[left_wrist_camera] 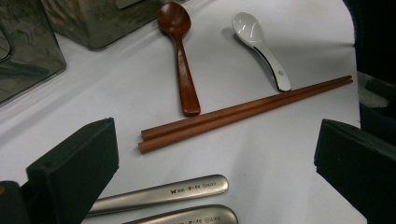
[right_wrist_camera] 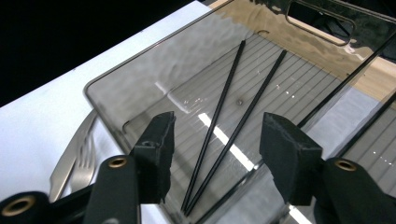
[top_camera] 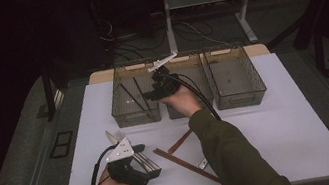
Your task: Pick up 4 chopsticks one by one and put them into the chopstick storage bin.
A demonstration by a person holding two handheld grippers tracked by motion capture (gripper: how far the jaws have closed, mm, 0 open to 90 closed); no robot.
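At seven o'clock on the table, the left gripper (top_camera: 129, 149) hovers with jaws apart over the metal cutlery (left_wrist_camera: 159, 196). At twelve o'clock, the right gripper (right_wrist_camera: 215, 154), jaws apart and empty, hangs above the black chopsticks (right_wrist_camera: 229, 121) lying in the leftmost bin (top_camera: 128, 116).

Under the right gripper (right_wrist_camera: 215, 154), two chopsticks (right_wrist_camera: 233, 116) lie in the left bin (top_camera: 134, 97), meeting at their near ends; a fork (right_wrist_camera: 86, 163) lies on the worktop (top_camera: 283, 118) beside that bin. Ahead of the left gripper (left_wrist_camera: 210, 172) lie two handles (left_wrist_camera: 187, 191), then a chopstick pair (left_wrist_camera: 243, 112), and beyond it two spoons (left_wrist_camera: 180, 56) side by side.
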